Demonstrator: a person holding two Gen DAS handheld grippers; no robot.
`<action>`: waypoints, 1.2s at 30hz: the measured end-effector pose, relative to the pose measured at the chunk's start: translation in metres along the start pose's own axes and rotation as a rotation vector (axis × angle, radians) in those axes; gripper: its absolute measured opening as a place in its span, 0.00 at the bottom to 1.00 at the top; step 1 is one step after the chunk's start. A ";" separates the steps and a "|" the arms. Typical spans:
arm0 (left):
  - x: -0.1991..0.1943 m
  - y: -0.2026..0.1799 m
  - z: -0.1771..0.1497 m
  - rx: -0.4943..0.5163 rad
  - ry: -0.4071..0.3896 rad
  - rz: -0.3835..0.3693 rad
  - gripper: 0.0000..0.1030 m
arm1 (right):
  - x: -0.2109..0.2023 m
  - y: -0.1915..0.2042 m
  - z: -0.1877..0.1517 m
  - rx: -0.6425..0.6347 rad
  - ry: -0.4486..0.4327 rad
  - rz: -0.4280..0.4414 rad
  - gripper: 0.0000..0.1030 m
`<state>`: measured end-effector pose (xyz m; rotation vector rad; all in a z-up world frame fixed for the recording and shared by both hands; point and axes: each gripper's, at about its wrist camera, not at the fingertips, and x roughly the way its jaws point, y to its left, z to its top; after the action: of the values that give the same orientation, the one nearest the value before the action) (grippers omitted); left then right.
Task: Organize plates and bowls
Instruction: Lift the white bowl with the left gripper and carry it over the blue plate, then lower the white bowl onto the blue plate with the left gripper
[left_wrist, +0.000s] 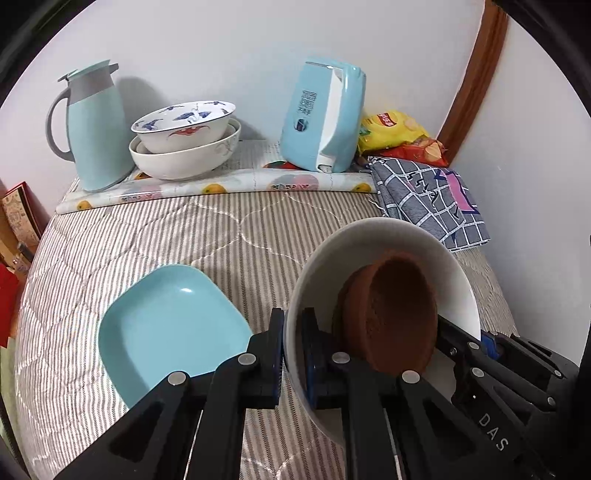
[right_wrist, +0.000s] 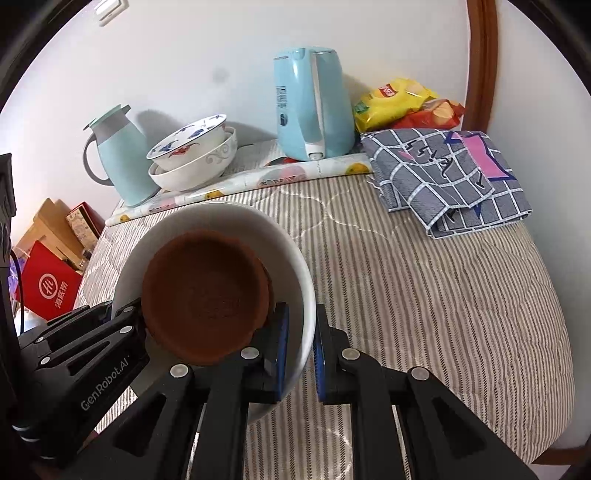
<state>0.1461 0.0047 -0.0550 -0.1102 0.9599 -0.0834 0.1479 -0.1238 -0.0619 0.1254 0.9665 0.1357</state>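
Only the left view shows the blue plate (left_wrist: 170, 328).

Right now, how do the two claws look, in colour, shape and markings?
Both claws, left claw and right claw, are black linkage frames with triangular cut-outs and round silver pivot pins. Each finger carries a blue pad. White lettering reads "GenRobot.AI" on the left claw's body and "DAS" on the right one's. No sleeves or cables are visible.

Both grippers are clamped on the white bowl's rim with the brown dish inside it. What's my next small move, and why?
Probably carry the white bowl toward the stacked bowls at the back, keeping it level. The left gripper and right gripper pinch opposite sides of its rim, so it looks secure. But the brown dish sits loose and tilted inside, so a tip could slide it out.
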 end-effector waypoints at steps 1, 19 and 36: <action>-0.001 0.002 -0.001 -0.003 -0.001 0.003 0.10 | 0.000 0.002 0.000 -0.003 0.001 0.003 0.12; -0.006 0.040 0.000 -0.057 -0.010 0.034 0.10 | 0.012 0.038 0.005 -0.061 0.013 0.039 0.12; 0.003 0.076 0.002 -0.119 0.004 0.055 0.10 | 0.036 0.069 0.014 -0.114 0.038 0.067 0.12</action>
<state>0.1511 0.0800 -0.0667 -0.1926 0.9708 0.0244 0.1750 -0.0503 -0.0716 0.0509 0.9909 0.2550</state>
